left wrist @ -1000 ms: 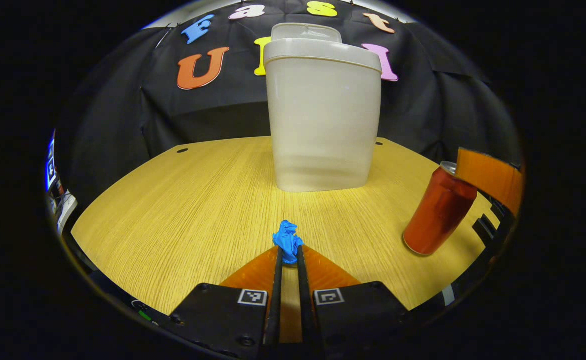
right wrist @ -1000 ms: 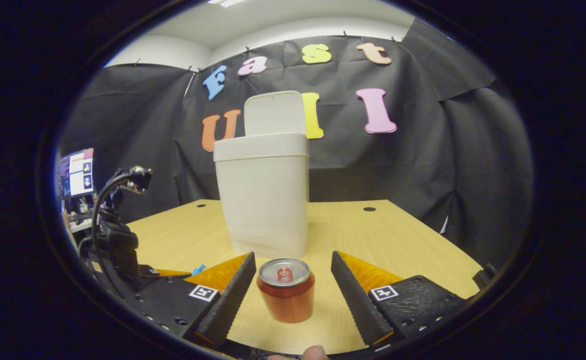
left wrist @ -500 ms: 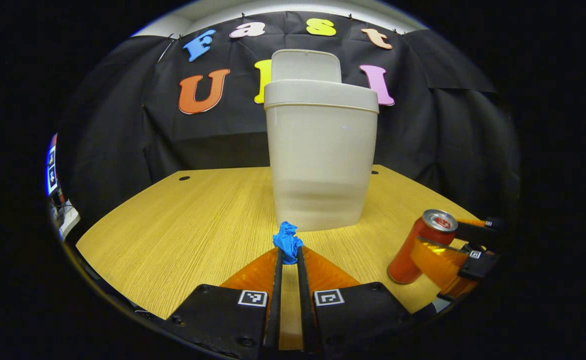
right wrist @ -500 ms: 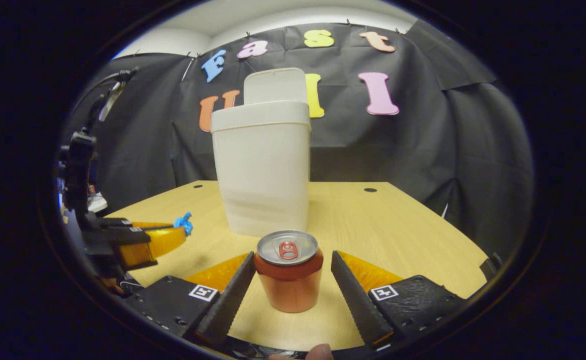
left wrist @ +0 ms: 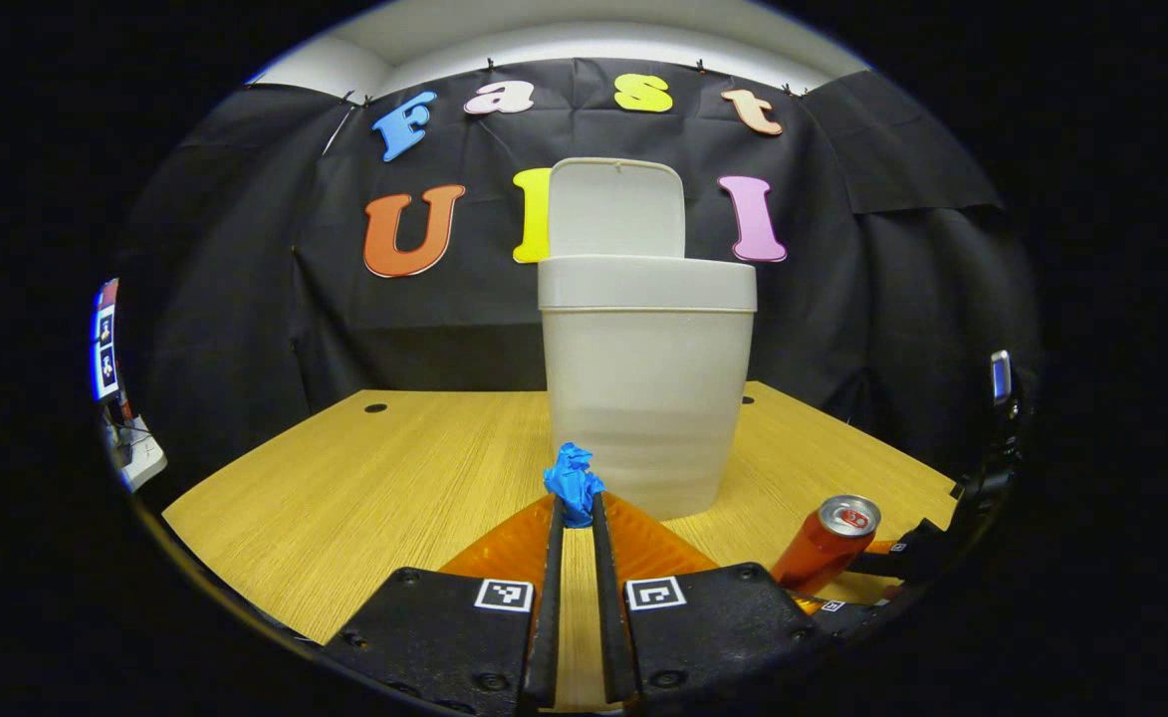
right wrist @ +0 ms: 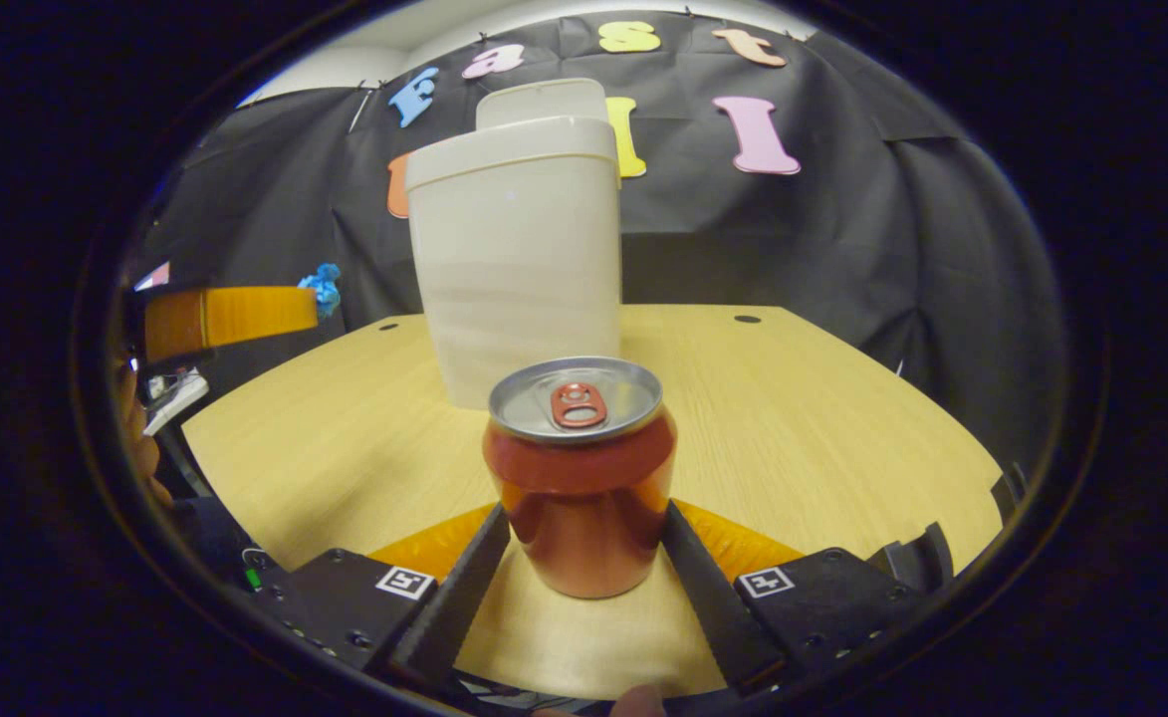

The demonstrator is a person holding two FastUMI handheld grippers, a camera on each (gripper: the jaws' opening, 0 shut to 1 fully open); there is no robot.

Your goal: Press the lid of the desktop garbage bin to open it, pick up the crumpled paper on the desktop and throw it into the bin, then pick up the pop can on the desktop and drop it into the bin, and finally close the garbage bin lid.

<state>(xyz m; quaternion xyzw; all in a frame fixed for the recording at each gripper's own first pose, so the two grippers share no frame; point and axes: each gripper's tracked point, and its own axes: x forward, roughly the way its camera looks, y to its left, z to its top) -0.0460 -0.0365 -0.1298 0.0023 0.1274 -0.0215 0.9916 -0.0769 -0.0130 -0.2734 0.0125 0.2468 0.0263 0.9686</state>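
Pinching the crumpled paper at its fingertips, the left claw is hanging above the worktop, its fingers clamped together on the paper. Ahead of it the bin is standing with its lid raised. The right claw is sitting with both fingers pressing the sides of the can, the bin just beyond it.

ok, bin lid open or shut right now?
Open. The lid stands upright behind the bin rim in the left gripper view, and likewise in the right gripper view. Cannot tell what's inside.
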